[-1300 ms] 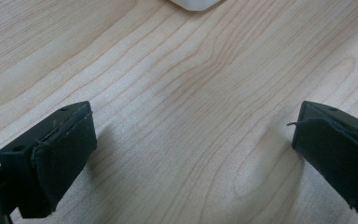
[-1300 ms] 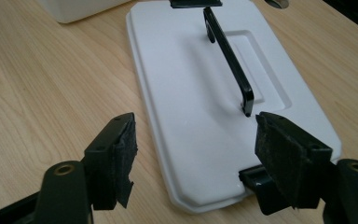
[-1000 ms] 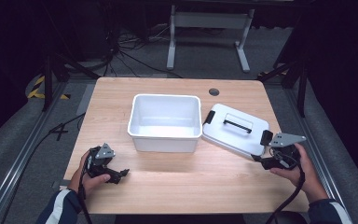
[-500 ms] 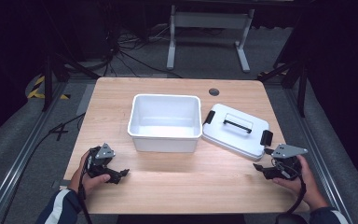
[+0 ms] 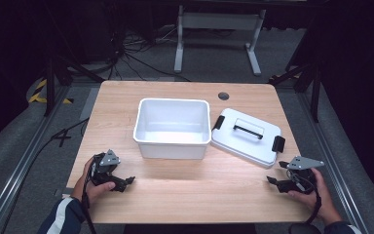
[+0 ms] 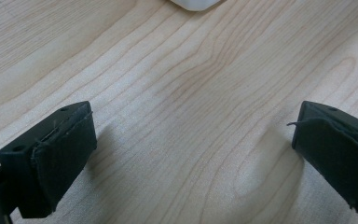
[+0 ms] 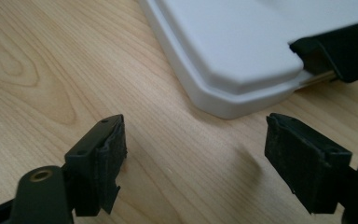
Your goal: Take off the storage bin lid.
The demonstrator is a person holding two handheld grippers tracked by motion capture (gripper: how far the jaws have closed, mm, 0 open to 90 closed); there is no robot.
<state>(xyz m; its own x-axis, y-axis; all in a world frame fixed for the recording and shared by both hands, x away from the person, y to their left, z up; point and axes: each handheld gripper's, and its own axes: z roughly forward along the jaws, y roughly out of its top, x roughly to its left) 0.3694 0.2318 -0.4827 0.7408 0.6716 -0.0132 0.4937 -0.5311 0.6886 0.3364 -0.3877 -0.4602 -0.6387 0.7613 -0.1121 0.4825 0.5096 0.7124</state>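
Left gripper (image 5: 121, 181): held low over the near-left part of the wooden surface (image 5: 185, 195), its jaws spread wide with bare wood between them; in the left gripper view (image 6: 193, 149) nothing is gripped, and a white corner of the tub peeks in at the top edge.

Left hand (image 5: 93, 184): wrapped around the gripper body, a dark sleeve with a white stripe behind it at the near edge.

Tub (image 5: 173, 127): a white, open-topped box at the middle of the surface, upright and, as far as the high view shows, with nothing inside.

Lid (image 5: 246, 139): white, lying flat just to the right of the tub, turned a little askew, with a black handle on top and a black clip at each end; whether it touches the tub I cannot quite tell.

Right gripper (image 5: 275, 181): low at the near-right, just short of the lid's near corner; its jaws have just been opening and stand wide, holding nothing. In the right gripper view (image 7: 196, 154) the lid's rounded corner (image 7: 233, 60) lies just beyond the jaws, clear of both.

Right hand (image 5: 314, 192): closed on the gripper near the right front corner.
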